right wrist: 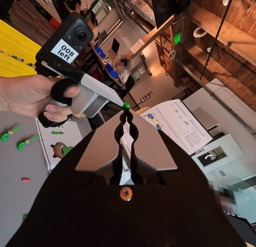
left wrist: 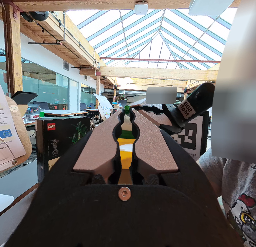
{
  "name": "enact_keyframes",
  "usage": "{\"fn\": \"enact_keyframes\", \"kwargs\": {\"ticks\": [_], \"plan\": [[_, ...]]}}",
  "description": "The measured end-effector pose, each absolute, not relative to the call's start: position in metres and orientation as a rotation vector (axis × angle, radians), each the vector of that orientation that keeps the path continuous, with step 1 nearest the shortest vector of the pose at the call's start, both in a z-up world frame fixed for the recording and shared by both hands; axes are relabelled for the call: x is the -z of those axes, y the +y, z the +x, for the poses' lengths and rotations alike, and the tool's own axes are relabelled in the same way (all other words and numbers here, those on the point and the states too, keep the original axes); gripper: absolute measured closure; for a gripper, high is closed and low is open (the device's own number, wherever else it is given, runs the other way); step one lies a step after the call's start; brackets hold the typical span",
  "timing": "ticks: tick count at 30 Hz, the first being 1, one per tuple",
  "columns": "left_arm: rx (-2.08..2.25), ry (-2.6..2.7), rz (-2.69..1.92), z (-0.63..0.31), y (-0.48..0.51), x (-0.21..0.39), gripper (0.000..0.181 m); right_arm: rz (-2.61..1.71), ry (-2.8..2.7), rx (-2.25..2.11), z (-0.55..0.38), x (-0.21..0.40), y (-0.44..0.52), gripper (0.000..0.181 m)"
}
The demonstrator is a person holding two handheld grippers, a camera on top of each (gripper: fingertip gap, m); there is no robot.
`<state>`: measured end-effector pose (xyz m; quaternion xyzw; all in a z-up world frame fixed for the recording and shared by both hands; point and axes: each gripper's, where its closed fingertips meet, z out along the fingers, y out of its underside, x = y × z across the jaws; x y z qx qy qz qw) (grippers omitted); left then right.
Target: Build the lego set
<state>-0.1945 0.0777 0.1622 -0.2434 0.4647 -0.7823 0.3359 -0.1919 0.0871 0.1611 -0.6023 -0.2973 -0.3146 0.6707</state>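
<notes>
Between both claw tips [left wrist: 126, 111] [right wrist: 126, 111]: small glossy green piece [left wrist: 126, 108].

Held piece: a small translucent green plastic Lego piece [left wrist: 126, 108] [right wrist: 126, 106] sat pinched at both grippers' fingertips, raised off the table.
Curved stems: two bright green hooked plastic stem assemblies with tan collars and thin green rods [right wrist: 10, 132] [right wrist: 27, 142] lay flat at 9 o'clock, side by side, apart.
Booklet: an open white paper instruction booklet [right wrist: 61, 144] lay just beside them.
</notes>
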Motion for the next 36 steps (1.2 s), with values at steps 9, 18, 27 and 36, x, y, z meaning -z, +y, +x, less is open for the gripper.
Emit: {"fn": "enact_keyframes", "kwargs": {"ticks": [9,18,27,36], "plan": [[1.911,1.329,-0.710,-0.188,0.080,-0.153,0.176,-1.382,-0.740,0.805,-0.187,-0.151,0.089,0.181],[1.782,1.445,-0.797,-0.183,0.087,-0.142,0.176,-1.491,-0.857,0.790,-0.193,-0.124,0.099,0.181],[1.811,1.303,-0.860,-0.200,0.134,-0.158,0.175,-1.676,-0.710,0.667,-0.141,-0.113,0.087,0.181],[1.732,1.224,-0.874,-0.221,0.166,-0.172,0.176,-1.753,-0.619,0.380,-0.133,-0.087,0.110,0.173]]}}
